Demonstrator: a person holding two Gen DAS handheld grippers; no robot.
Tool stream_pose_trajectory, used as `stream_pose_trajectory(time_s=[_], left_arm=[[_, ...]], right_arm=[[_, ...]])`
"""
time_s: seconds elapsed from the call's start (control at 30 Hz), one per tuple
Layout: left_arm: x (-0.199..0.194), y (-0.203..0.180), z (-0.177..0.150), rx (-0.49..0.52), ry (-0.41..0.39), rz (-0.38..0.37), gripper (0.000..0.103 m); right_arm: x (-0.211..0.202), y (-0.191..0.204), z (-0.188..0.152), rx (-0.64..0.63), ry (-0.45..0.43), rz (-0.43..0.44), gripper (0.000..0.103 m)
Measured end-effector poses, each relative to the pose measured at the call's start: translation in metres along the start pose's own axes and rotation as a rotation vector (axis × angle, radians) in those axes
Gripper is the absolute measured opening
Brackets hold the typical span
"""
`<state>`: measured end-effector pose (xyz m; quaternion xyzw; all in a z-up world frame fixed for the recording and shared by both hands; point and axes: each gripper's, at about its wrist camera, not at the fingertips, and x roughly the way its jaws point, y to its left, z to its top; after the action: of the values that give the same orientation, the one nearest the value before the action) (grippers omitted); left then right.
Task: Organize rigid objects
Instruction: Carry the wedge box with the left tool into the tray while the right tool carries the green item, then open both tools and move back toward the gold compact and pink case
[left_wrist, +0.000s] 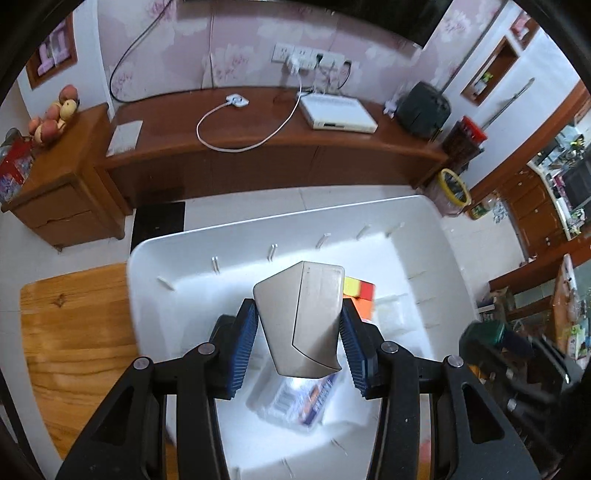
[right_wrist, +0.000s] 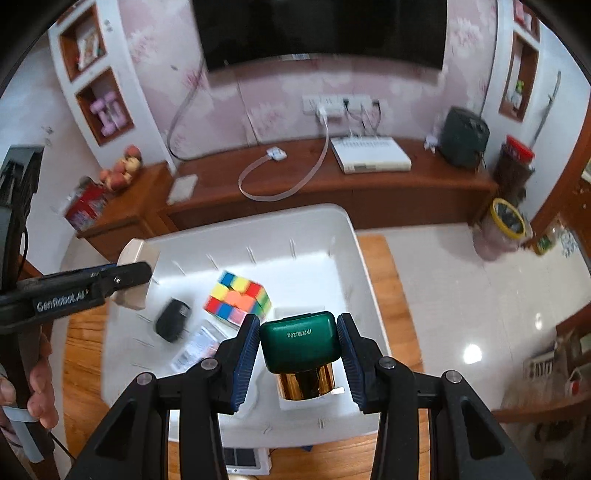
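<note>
The white bin (right_wrist: 343, 236) sits on a wooden table (right_wrist: 391, 295) and holds most of the rigid objects.

The left gripper (left_wrist: 299, 339) has its jaws closed on a beige angular block (left_wrist: 301, 314), the blue ribbed pads (left_wrist: 242, 354) pressing its two sides, so the block stands up between them and reaches past their tips. It hangs over the bin's inside. Just beyond the right jaw a colourful puzzle cube (left_wrist: 360, 290) peeks out from behind the block, and below the jaws lies a clear plastic packet (left_wrist: 295, 402), blurred.

The right gripper (right_wrist: 300, 345) has its jaws closed part way on a dark green box (right_wrist: 301, 341) with small printed characters on its top face, the pads touching its left and right sides. Directly beneath the box, between the jaws, stands a shiny gold cylinder (right_wrist: 304, 384); whether the two are joined I cannot tell.

In the right wrist view, ahead and left of the jaws, the puzzle cube rests on the bin floor. Further left lies a black rounded object (right_wrist: 171, 319), blurred, with the clear packet near the left jaw. At the far left the other gripper reaches in over the bin's edge carrying the beige block, and a person's hand (right_wrist: 37, 384) grips its handle.
</note>
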<state>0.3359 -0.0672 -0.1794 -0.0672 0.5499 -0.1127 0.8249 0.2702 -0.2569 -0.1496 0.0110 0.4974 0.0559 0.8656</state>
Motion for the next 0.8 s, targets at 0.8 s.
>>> stream_pose_trajectory(time_s=[0.8], left_arm=[[-0.006,0.002,-0.007,-0.09,0.047,0.027,0.08]], right_arm=[[0.015,0.006,-0.022,-0.004,0.055,-0.025,0.062]])
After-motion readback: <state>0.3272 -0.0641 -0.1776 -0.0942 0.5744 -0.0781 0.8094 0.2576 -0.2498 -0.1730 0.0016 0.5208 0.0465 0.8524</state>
